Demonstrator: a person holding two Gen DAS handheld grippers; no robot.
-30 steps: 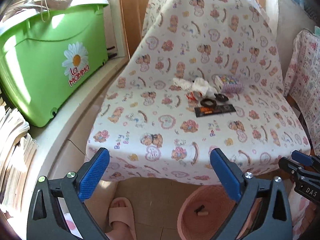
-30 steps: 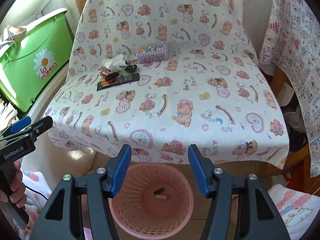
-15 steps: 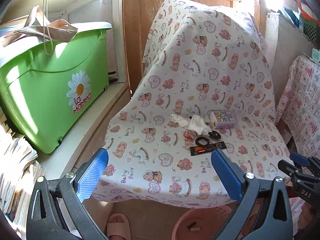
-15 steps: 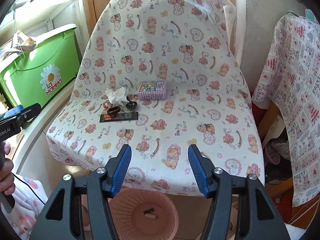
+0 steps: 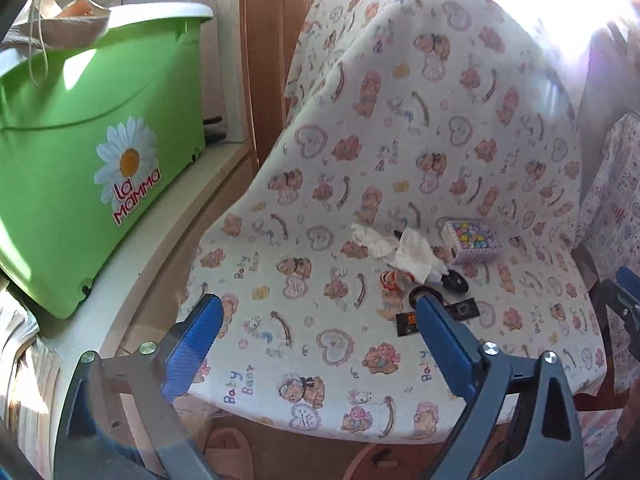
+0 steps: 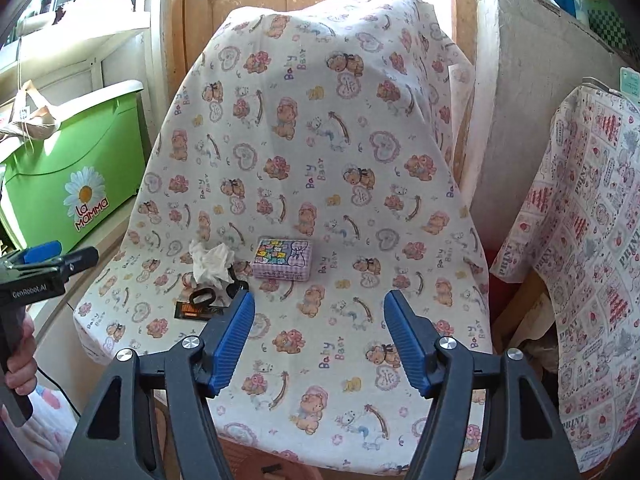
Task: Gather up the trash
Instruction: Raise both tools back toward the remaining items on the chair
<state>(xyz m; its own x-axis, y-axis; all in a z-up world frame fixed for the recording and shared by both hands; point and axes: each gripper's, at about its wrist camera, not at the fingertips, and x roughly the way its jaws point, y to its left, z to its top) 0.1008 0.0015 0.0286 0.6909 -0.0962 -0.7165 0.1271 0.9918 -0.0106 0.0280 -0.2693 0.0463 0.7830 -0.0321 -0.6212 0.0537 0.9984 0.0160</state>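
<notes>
Trash (image 6: 210,266) sits uncollected near the chair (image 6: 360,360) seat's left edge: tissue, wrapper (image 6: 196,310). We've just narrowed the left gripper (image 5: 318,314) slightly, widened the right gripper (image 6: 320,314); both empty.

A crumpled white tissue (image 6: 210,260) lies on the seat of the bear-print covered chair (image 6: 340,184), left of a small pink checked box (image 6: 283,259) lying flat. Just in front of the tissue sit a black ring (image 6: 201,297), a flat black wrapper with orange print (image 6: 192,311) and a small dark oval piece (image 5: 456,281) (what it is cannot be told). All lie close together.
</notes>
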